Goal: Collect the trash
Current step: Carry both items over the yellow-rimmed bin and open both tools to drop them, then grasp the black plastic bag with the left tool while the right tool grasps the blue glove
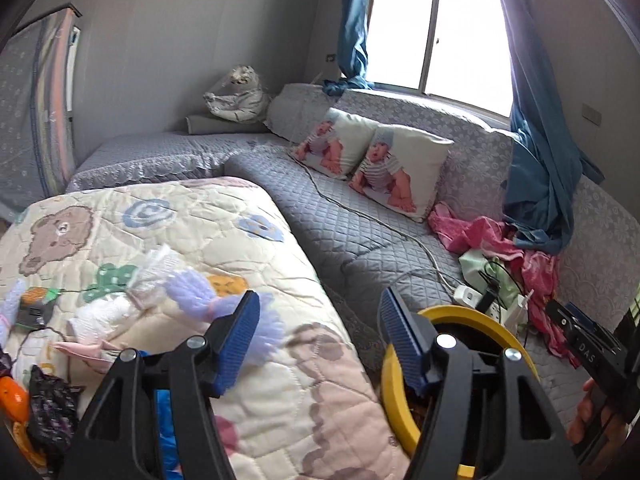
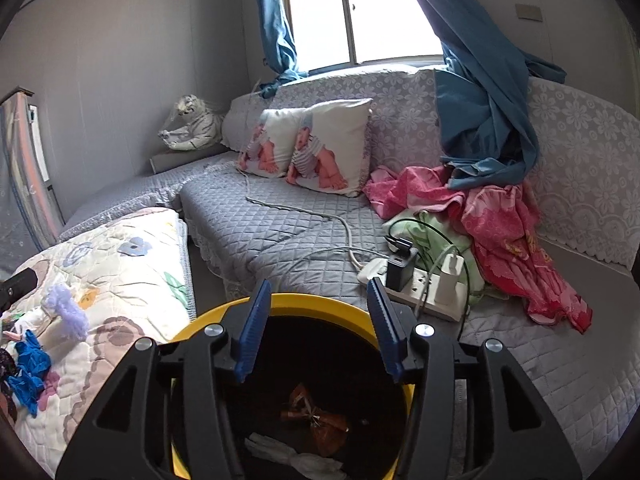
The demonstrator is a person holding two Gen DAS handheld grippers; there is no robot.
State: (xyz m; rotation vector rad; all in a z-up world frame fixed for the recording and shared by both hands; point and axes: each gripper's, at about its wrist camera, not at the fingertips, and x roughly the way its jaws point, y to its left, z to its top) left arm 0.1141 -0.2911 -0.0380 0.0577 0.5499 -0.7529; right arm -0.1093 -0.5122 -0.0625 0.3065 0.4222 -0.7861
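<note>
A yellow-rimmed bin (image 2: 320,305) stands between the bed and the grey sofa; an orange wrapper (image 2: 316,416) and white tissue (image 2: 296,458) lie inside. My right gripper (image 2: 318,328) is open and empty right above the bin's mouth. My left gripper (image 1: 320,344) is open and empty over the edge of the cartoon quilt (image 1: 168,216), with the bin (image 1: 390,400) to its right. On the quilt lie white tissues (image 1: 120,312), a dark crumpled wrapper (image 1: 50,408), an orange wrapper (image 1: 12,400), a blue glove (image 2: 28,364) and a purple fluffy thing (image 1: 200,292).
The grey quilted sofa (image 2: 280,232) carries two baby-print pillows (image 2: 320,152), pink clothes (image 2: 500,224) and a power strip with chargers (image 2: 424,288) and cables. A plush tiger (image 2: 192,124) sits in the corner. Blue curtains (image 2: 480,112) hang onto the sofa back.
</note>
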